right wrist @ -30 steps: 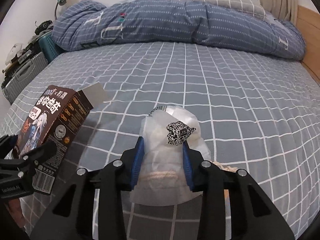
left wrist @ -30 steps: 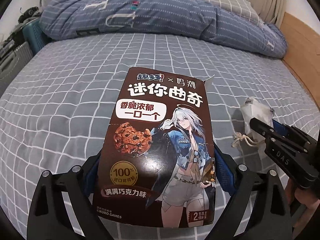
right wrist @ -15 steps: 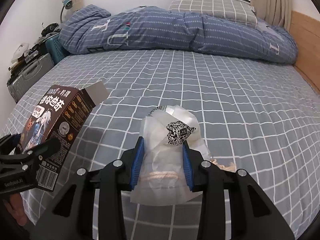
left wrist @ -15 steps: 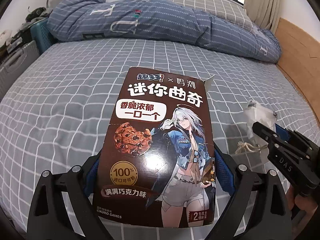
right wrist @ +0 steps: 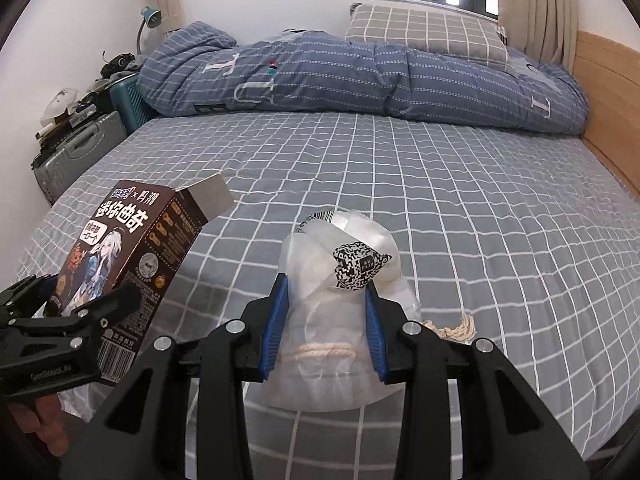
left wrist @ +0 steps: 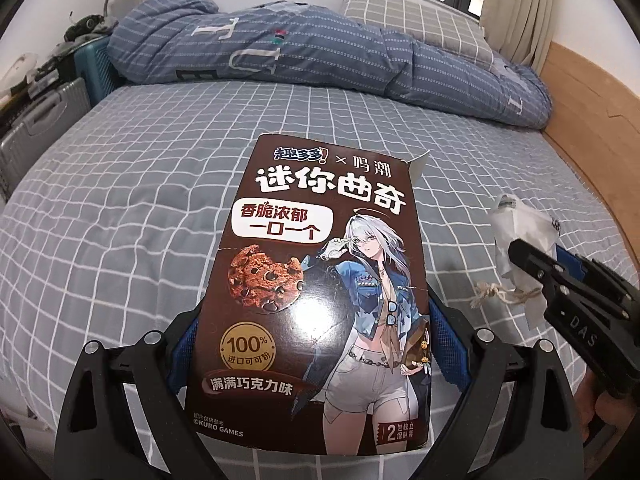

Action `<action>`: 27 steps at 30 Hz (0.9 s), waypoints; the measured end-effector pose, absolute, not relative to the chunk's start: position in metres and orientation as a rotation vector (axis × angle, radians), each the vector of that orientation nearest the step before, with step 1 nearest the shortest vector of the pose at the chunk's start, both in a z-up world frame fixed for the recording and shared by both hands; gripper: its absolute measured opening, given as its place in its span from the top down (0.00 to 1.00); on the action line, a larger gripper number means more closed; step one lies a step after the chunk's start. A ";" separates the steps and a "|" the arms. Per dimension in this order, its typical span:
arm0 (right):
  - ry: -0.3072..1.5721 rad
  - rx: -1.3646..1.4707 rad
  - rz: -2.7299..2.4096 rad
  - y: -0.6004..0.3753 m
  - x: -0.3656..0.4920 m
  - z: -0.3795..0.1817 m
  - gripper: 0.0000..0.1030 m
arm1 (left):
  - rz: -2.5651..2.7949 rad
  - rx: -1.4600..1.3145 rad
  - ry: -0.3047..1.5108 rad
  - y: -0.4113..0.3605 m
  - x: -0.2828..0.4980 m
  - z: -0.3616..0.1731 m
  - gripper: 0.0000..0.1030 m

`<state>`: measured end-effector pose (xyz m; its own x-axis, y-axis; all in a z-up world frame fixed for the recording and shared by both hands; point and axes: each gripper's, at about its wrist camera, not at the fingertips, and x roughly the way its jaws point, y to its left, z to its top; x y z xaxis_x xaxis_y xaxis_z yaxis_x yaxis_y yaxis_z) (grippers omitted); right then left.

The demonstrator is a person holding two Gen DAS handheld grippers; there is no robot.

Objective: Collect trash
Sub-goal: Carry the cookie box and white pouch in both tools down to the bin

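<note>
The cookie box (left wrist: 316, 300) sits clamped in the left claw (left wrist: 312, 344), the crumpled plastic bag (right wrist: 340, 304) pinched in the right claw (right wrist: 326, 332), both above the bed (right wrist: 480, 208). The flimsy bag might slip free, its rope (right wrist: 456, 326) dangling.

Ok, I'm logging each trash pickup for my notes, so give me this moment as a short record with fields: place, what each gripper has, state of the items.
place: bed with grey checked sheet, rolled blue duvet at its far end
left gripper: shut on brown cookie box
cookie box state: top flap open, held clear above the sheet
right gripper: shut on white plastic bag
bag state: crumpled, QR label on front, rope handle hanging out to its right
trash left on sheet: none in view
</note>
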<state>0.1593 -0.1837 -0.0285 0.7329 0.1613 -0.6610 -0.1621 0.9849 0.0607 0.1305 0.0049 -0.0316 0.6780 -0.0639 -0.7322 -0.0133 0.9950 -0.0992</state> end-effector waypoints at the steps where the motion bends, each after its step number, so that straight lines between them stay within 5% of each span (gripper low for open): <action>1: 0.724 -0.005 0.178 -0.183 0.153 -0.027 0.66 | -0.029 -0.102 0.824 0.005 0.127 -0.031 0.12; 27: 0.788 0.042 0.218 -0.186 0.007 -0.041 0.66 | -0.048 -0.126 0.877 -0.013 -0.007 -0.045 0.12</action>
<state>0.0067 -0.1862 -0.0411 0.6838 0.2101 -0.6988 -0.1786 0.9767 0.1189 -0.0066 -0.0135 -0.0449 0.6393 -0.0935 -0.7633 -0.0101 0.9915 -0.1299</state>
